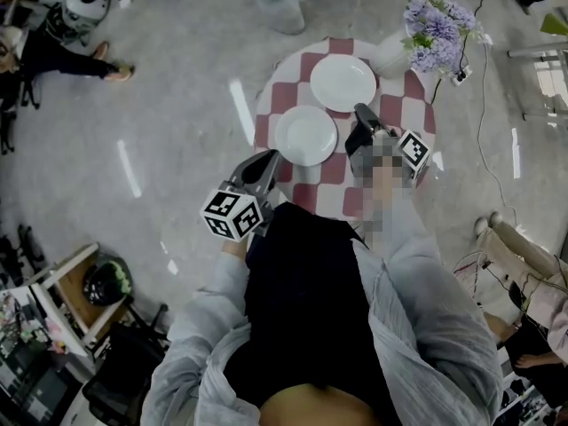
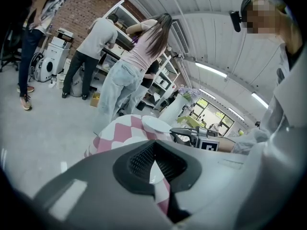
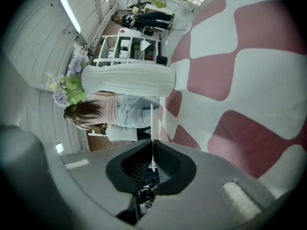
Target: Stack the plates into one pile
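Note:
Two white plates are over a round table [image 1: 302, 65] with a red and white checked cloth. My right gripper [image 1: 359, 110] is shut on the near rim of the far plate [image 1: 343, 82]. In the right gripper view that plate [image 3: 152, 123] runs edge-on between the pads of the gripper [image 3: 152, 152], with the cloth [image 3: 240, 71] to the right. The near plate [image 1: 305, 135] lies flat. My left gripper [image 1: 271, 157] is at its left rim, jaws together and holding nothing. In the left gripper view a sliver of plate [image 2: 156, 174] shows behind the left gripper [image 2: 154, 150].
A white vase [image 1: 390, 60] with purple flowers [image 1: 435, 25] stands at the table's far right edge. Several people [image 2: 134, 66] stand by shelves beyond the table. A seated person [image 1: 53, 56] is at the far left, and a small shelf [image 1: 80, 291] stands at the lower left.

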Tool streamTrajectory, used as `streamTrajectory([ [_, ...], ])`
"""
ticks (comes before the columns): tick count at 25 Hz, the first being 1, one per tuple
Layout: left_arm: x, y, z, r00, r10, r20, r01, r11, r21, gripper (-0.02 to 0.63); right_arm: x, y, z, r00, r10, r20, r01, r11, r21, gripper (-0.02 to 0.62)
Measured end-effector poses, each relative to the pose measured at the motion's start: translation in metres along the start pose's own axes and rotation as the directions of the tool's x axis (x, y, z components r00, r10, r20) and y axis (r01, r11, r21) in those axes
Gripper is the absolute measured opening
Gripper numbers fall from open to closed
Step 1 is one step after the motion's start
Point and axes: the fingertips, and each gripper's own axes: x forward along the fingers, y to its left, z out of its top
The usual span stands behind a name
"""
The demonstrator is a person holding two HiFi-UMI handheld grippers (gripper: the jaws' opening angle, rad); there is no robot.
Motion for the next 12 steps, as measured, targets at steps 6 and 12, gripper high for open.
streamTrajectory([
  [6,-0.02,0.0,-0.01,1.0,-0.005,0.01,0.005,1.0,-0.006,0.011,-0.025,0.016,-0.034,0.998,0.06,-0.031,-0.06,0.998,0.002,0.015],
  [12,-0.039,0.004,-0.015,1.0,0.007,0.028,-0.007,1.0,-0.005,0.011,-0.047,0.011,-0.077,0.994,0.067,-0.084,-0.065,0.998,0.022,0.015],
])
